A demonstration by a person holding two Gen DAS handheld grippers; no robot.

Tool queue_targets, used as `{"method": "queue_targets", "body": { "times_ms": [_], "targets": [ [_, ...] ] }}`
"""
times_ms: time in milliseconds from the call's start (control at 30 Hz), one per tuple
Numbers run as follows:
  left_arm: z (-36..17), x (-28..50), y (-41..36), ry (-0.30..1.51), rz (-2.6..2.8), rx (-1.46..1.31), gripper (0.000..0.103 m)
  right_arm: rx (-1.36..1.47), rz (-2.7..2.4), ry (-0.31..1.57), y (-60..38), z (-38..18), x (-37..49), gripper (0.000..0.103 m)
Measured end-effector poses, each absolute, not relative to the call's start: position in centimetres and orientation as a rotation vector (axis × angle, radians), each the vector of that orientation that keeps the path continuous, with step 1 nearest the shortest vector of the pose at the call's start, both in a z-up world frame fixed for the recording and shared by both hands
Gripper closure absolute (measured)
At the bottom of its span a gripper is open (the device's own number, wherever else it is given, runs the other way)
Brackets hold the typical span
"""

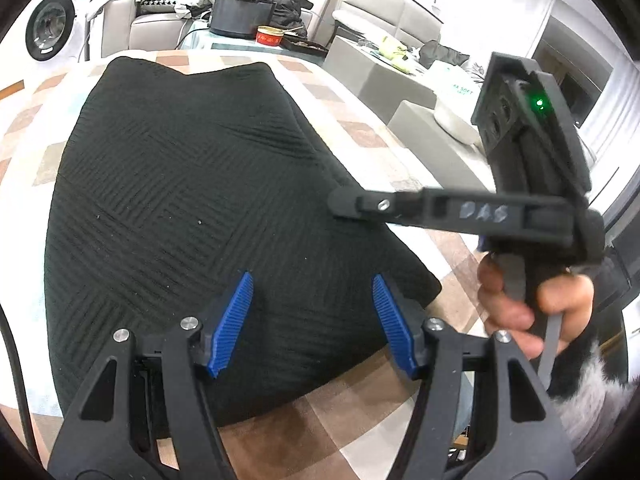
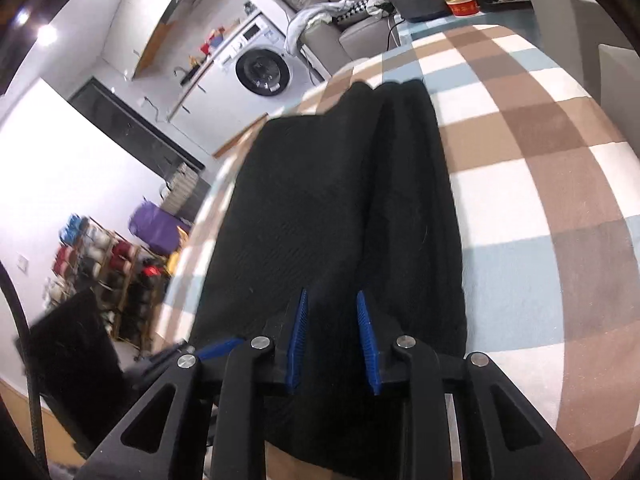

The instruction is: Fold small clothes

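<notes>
- Left wrist view: one black garment (image 1: 192, 184) lies flat on the checked bench (image 1: 400, 412), reaching toward the far edge, with a fold layered along its right side. The left gripper (image 1: 312, 320) hovers over the near hem, jaws apart, nothing between its blue pads (image 1: 232, 320).
- Same view: the right gripper (image 1: 340, 204), held in a hand (image 1: 520, 312), reaches in from the right edge above the garment; its jaws cannot be read here.
- Right wrist view: the right gripper (image 2: 332, 340) has its jaws narrowly apart over the garment's (image 2: 320, 200) near end, clamping no cloth that I can see.
- Step, as I judge it: one lengthwise fold looks done; next, both grippers must pinch the near hem and carry it toward the far edge.
- Count: one garment, two grippers.
</notes>
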State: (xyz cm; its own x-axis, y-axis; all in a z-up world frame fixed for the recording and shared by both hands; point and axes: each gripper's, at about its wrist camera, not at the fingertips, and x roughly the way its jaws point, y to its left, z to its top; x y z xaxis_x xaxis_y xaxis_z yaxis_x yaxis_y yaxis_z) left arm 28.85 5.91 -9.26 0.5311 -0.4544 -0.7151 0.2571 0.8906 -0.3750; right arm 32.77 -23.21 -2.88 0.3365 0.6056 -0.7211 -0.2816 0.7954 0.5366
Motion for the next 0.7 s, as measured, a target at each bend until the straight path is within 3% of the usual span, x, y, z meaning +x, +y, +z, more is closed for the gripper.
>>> {"method": "queue_targets", "body": {
  "times_ms": [100,233,333,500,700],
  "targets": [
    [-8.6,29.3,6.4,0.896,-0.421,-0.239,0.043,0.324,0.581,1.083,-22.4,-3.2,33.0,0.092],
    [-7.7,28.7,7.6,0.869,-0.393,-0.262,0.043,0.286,0.585,0.955,-22.6,-0.7,32.1,0.094],
    [-8.0,29.2,8.3,0.878,-0.378,-0.283,0.043,0.233,0.511,1.031,-22.5,-2.4,32.1,0.094],
    [-8.6,29.9,7.3,0.889,-0.405,-0.246,0.043,0.281,0.489,1.054,-23.3,-2.7,32.8,0.076],
    [-9.2,31.0,3.8,0.9,-0.462,-0.203,0.043,0.325,0.451,1.017,-24.0,-0.9,37.0,0.07]
  ]
}}
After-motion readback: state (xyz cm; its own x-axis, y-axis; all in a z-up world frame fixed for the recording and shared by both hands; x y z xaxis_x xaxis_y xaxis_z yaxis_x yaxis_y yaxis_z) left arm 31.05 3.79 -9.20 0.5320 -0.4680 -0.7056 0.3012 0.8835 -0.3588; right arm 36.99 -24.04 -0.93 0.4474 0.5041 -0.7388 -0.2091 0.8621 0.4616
